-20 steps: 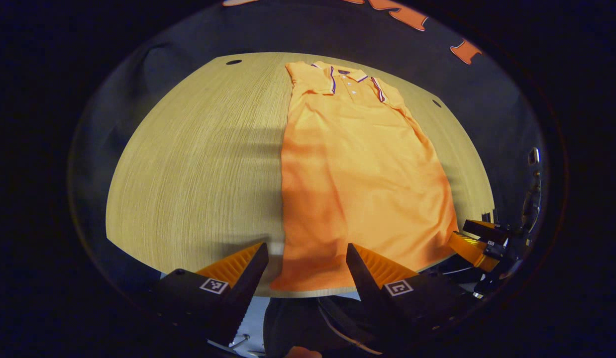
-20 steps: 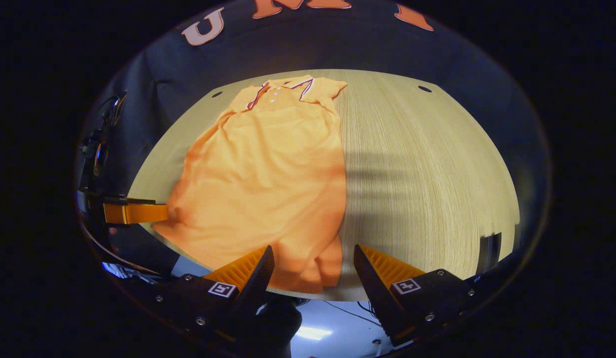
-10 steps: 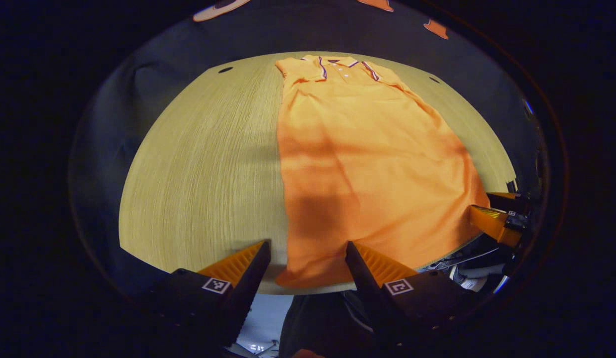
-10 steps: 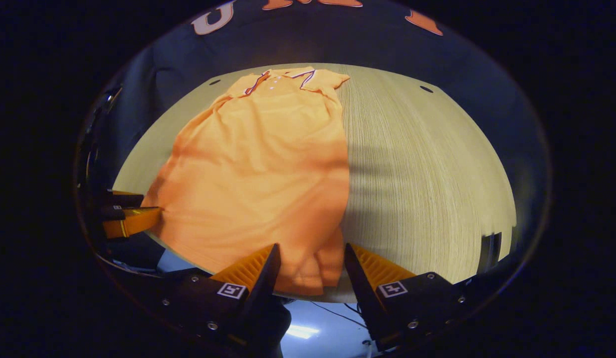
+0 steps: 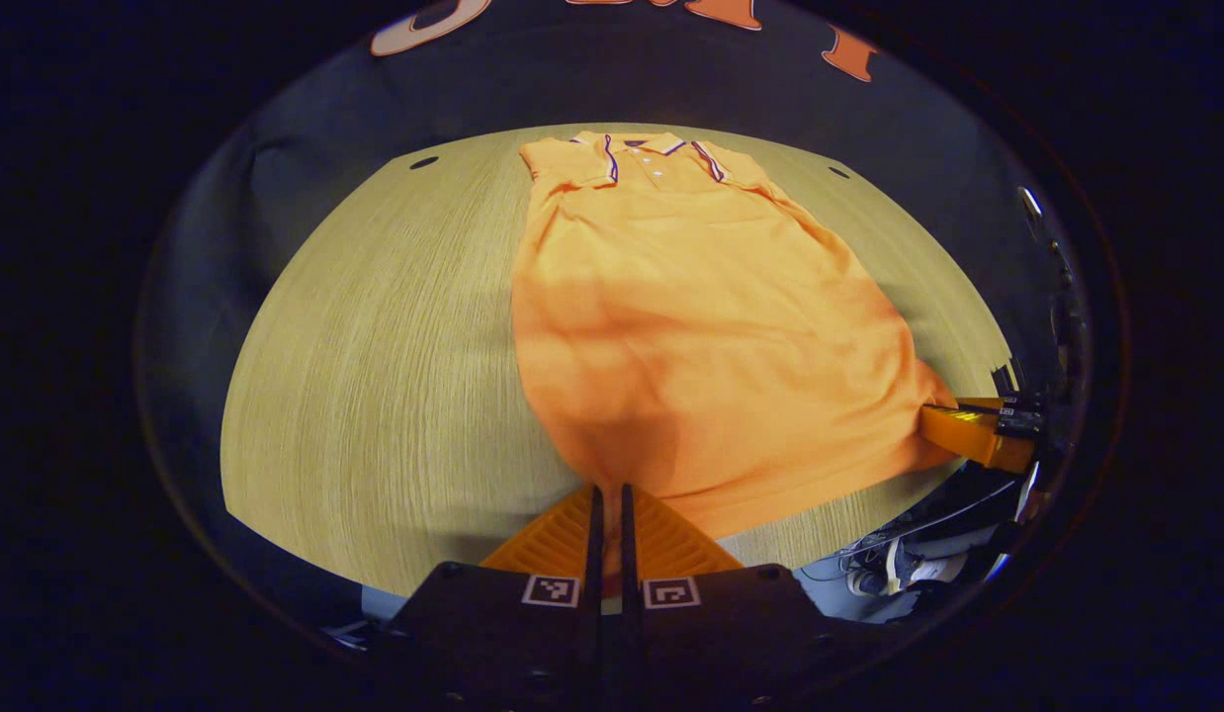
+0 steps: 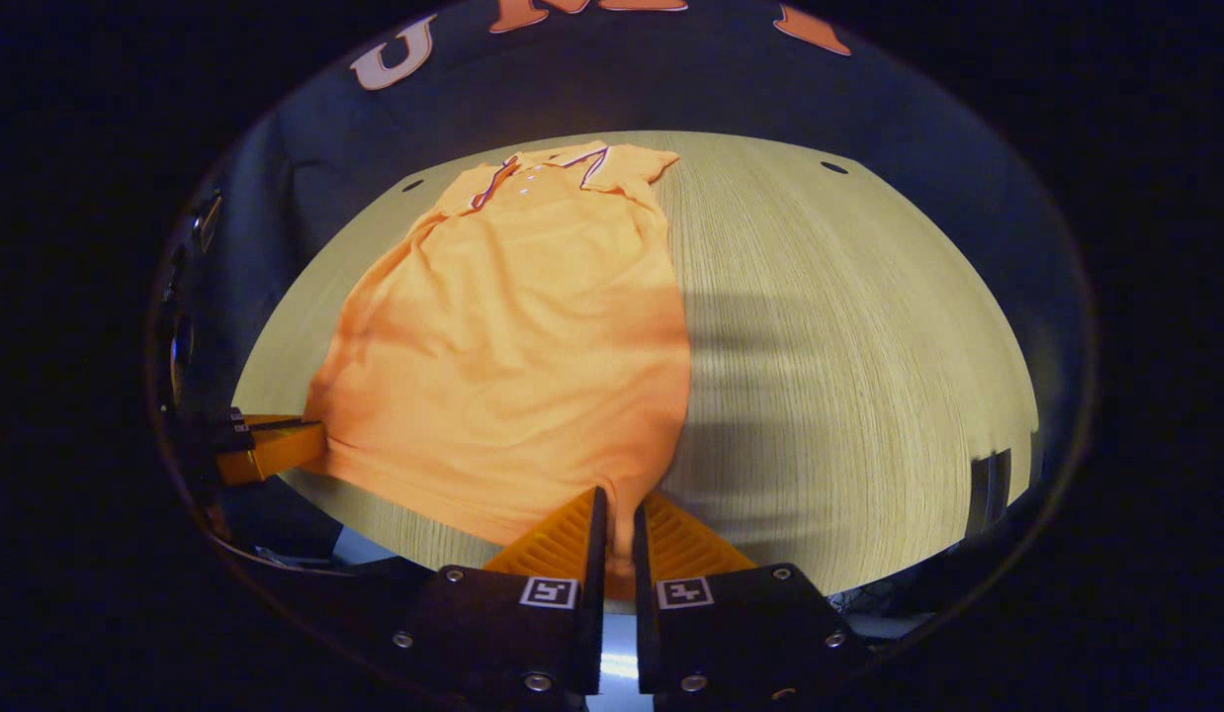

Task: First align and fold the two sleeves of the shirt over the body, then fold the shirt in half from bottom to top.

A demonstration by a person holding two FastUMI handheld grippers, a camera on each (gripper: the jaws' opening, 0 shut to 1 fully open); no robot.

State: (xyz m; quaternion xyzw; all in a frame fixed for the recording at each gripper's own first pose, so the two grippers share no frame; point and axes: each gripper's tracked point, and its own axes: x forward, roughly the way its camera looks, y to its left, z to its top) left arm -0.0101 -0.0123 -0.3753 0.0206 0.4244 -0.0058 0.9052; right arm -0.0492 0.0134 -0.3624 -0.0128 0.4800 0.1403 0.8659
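An orange polo shirt [image 5: 691, 326] [image 6: 513, 326] lies lengthwise on a pale wooden table [image 5: 375, 366] [image 6: 849, 346], collar at the far end, both sleeves folded over the body. In the left gripper view my left gripper [image 5: 609, 491] is shut on the shirt's bottom left corner, and the cloth bunches up between its fingers. My right gripper [image 6: 619, 494] pinches the bottom right corner in the right gripper view. Each gripper also shows from the side in the other view: the right gripper [image 5: 973, 430] at the hem's far corner, the left gripper [image 6: 271, 445] likewise.
Two small dark holes [image 5: 424, 161] [image 5: 837, 172] sit near the table's far corners. The near table edge [image 5: 394, 574] runs just under the grippers. Black cloth walls the booth behind the table. Cables and shoes [image 5: 899, 564] lie on the floor below.
Both grippers went from open around the hem corners to shut on them. The hem has lifted slightly and gathered toward the fingers.
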